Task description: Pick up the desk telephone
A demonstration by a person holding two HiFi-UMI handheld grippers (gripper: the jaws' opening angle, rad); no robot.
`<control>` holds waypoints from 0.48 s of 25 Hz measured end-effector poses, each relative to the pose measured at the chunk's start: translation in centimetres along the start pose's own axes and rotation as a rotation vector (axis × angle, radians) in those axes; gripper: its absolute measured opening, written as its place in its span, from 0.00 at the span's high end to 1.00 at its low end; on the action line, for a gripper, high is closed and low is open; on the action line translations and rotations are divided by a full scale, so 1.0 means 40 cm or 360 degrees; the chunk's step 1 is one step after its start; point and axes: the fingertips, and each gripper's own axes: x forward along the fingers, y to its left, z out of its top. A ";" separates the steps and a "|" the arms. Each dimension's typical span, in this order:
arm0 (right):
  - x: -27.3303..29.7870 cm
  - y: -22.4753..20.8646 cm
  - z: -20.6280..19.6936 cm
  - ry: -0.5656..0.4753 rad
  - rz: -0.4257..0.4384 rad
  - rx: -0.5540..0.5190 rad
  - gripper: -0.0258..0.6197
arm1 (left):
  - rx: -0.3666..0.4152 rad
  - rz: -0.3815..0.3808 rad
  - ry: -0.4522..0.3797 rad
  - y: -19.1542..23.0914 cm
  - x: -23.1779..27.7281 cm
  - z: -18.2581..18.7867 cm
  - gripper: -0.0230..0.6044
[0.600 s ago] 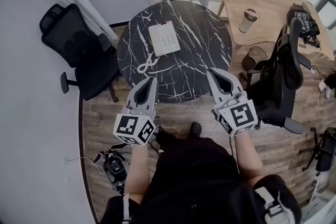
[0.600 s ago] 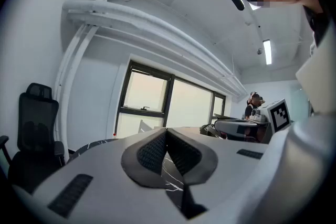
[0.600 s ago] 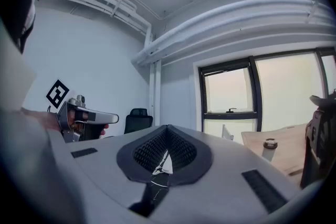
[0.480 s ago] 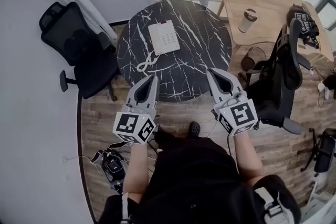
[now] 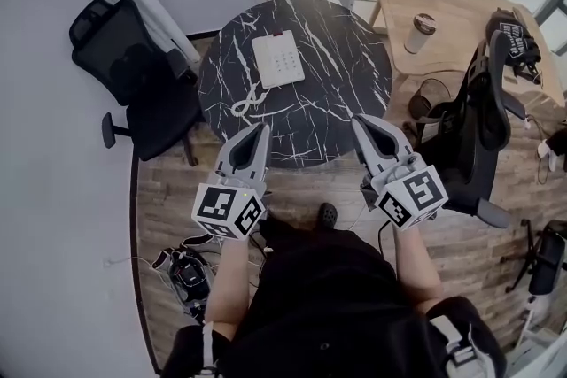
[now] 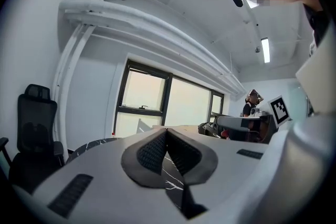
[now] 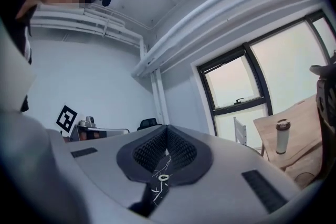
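Black marble veined with white forms the round table (image 5: 341, 97) at upper centre of the head view. On its far half lies the white desk telephone (image 5: 278, 59), flat with keypad up, its curled cord (image 5: 249, 106) trailing toward the table's lower-left edge. We hold both grippers over the table's near rim, well apart from the telephone: the left gripper (image 5: 258, 131) at the table's lower left and the right gripper (image 5: 362, 121) at its lower right, each pointing toward the top of the frame. In the left gripper view the ribbed pads meet at their tips with nothing caught between them; the right gripper view shows the same — jaws closed and empty, only veined tabletop visible through the small gap behind the tips. A black office chair (image 5: 133, 80) stands at upper left, just beside the table. At upper right a pale wooden desk (image 5: 452, 0) carries a lidded cup (image 5: 418, 33), and a second black chair (image 5: 483, 115) stands at the right, below that desk
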 end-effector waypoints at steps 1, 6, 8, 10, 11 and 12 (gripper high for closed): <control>-0.004 -0.003 -0.002 -0.0005 0.0003 0.0021 0.91 | 0.0000 0.0005 0.0001 -0.001 -0.001 0.000 0.94; -0.015 -0.007 -0.031 0.0022 0.0031 0.0072 0.91 | 0.0006 0.0033 0.0002 -0.011 -0.011 -0.007 0.94; -0.016 -0.008 -0.038 0.0035 0.0030 0.0049 0.91 | 0.0004 0.0046 0.0002 -0.012 -0.014 -0.011 0.94; -0.013 -0.008 -0.043 0.0046 0.0030 0.0033 0.91 | -0.0003 0.0059 0.0008 -0.008 -0.018 -0.019 0.94; -0.011 -0.007 -0.045 0.0052 0.0032 0.0026 0.91 | -0.0009 0.0062 0.0011 -0.006 -0.021 -0.022 0.94; -0.009 -0.005 -0.047 0.0060 0.0037 0.0021 0.91 | -0.0014 0.0062 0.0014 -0.004 -0.024 -0.024 0.94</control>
